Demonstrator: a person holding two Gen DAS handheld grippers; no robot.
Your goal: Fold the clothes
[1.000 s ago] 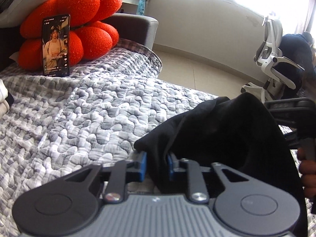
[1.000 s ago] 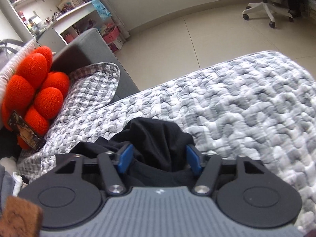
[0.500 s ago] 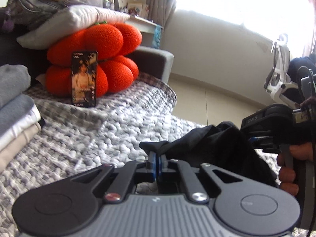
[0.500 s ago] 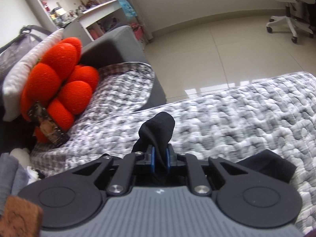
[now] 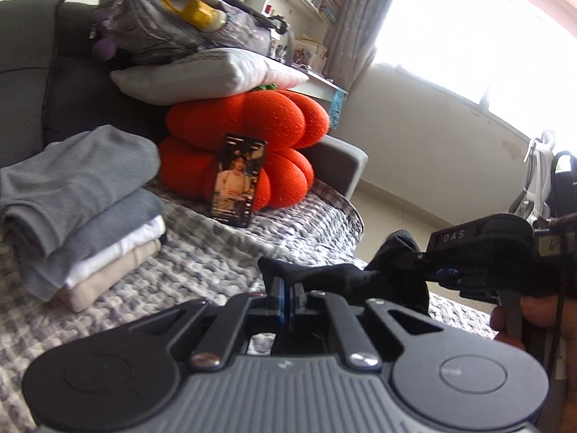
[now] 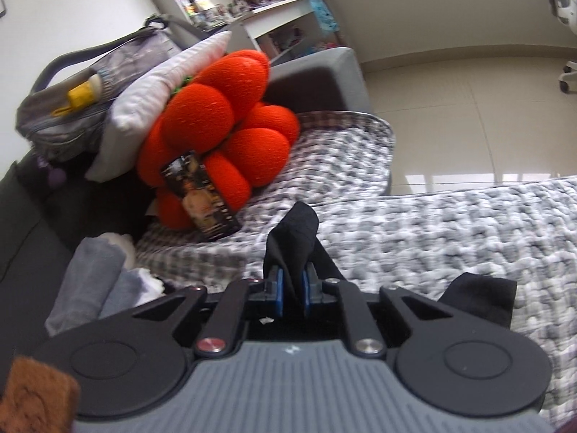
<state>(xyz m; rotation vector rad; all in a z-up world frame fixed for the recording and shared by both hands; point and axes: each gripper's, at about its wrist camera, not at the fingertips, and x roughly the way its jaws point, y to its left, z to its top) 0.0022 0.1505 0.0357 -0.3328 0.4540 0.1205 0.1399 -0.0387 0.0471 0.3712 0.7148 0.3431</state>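
Note:
A black garment [image 5: 346,278] hangs stretched between my two grippers above the grey quilted cover [image 5: 202,256]. My left gripper [image 5: 287,294] is shut on one corner of it, the blue pads pressed together over the cloth. My right gripper [image 6: 293,290] is shut on another bunched corner of the black garment [image 6: 294,234], which sticks up past the pads; a loose flap lies lower right. In the left wrist view, the right gripper [image 5: 429,270] shows at the right edge, held by a person's hand [image 5: 530,315].
A stack of folded clothes [image 5: 83,209], grey, white and beige, lies at the left on the cover. An orange pumpkin cushion [image 5: 249,144] has a phone [image 5: 238,180] propped against it, under a pillow and a bag. Tiled floor [image 6: 468,108] and an office chair lie beyond.
Both grippers shut on the black garment and lifted it off the cover, tilting upward. The right jaws went from wide apart to pinched. The folded stack came into view.

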